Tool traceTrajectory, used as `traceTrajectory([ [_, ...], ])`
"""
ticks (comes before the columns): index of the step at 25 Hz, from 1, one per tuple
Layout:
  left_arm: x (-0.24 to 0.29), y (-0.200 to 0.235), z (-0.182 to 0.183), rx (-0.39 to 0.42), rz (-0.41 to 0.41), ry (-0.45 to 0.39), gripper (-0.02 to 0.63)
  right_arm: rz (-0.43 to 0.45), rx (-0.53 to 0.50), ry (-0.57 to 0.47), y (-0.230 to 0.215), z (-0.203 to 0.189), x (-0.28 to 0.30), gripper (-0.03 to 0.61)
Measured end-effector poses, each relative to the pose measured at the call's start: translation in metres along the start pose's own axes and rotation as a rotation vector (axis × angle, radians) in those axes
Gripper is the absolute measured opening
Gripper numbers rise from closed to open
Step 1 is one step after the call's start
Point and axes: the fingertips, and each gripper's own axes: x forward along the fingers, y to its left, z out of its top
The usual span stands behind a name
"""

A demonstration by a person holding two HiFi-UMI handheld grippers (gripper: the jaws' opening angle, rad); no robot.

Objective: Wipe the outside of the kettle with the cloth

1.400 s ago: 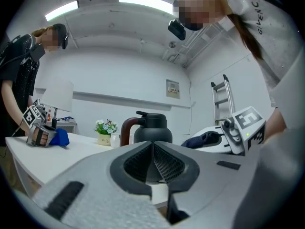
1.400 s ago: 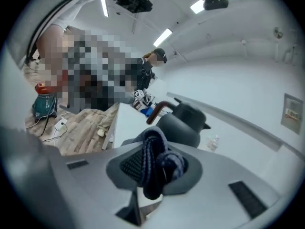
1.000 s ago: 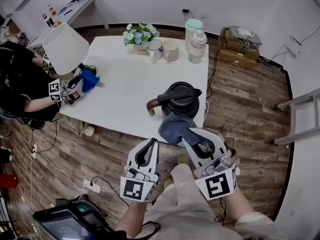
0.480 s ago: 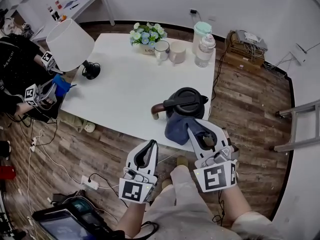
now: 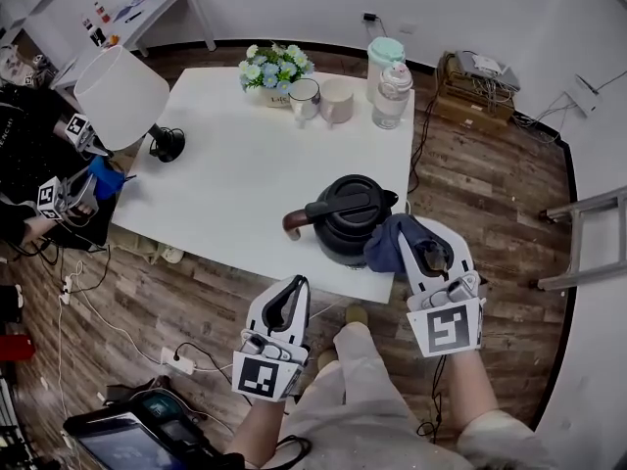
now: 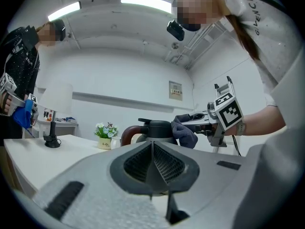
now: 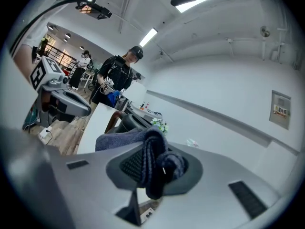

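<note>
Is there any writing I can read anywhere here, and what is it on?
"Life": on the flower pot.
"GIVENCH", cut off at the picture's edge: on the person's white shirt.
Wall notice: too small to read.

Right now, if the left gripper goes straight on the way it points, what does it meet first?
Probably the kettle, which sits just above the shut left gripper in its own view; the table edge may come first, depth is unclear.

Flower pot [image 6: 105, 145]: "Life". White shirt [image 6: 261, 14]: "GIVENCH", cut off at edge. Wall notice [image 6: 175, 90]: illegible.
</note>
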Motion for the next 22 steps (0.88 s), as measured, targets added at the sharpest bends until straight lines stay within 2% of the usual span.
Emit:
traceTrajectory([
  [6, 0.001, 0.006, -0.009, -0.023, 0.022, 0.027, 0.009, -0.065, 0.006, 0.013, -0.026, -0.015, 0.011, 0.066],
  [9, 0.004, 0.009, -0.011, -0.009, 0.029, 0.028, 0.009, -0.081, 0.01, 0.014, -0.039, -0.021, 0.017, 0.066],
  [13, 0.01, 0.009, -0.012, -0.04, 0.038, 0.039, 0.009, -0.097, 0.0, 0.025, -0.057, -0.026, 0.025, 0.066],
  [17, 0.013, 0.016, -0.011, -0.019, 0.055, 0.03, 0.009, -0.093, 0.016, -0.052, -0.075, -0.011, 0.037, 0.066],
  [19, 0.014, 0.02, -0.008, -0.012, 0.064, 0.023, 0.009, -0.041, 0.07, -0.116, -0.082, 0.007, 0.046, 0.066],
  [20, 0.014, 0.022, -0.007, -0.014, 0.071, 0.02, 0.009, 0.021, 0.107, -0.156, -0.082, 0.018, 0.053, 0.066],
  [22, 0.014, 0.024, -0.003, -0.027, 0.09, 0.015, 0.009, 0.223, 0.152, -0.267, -0.076, 0.046, 0.067, 0.066],
])
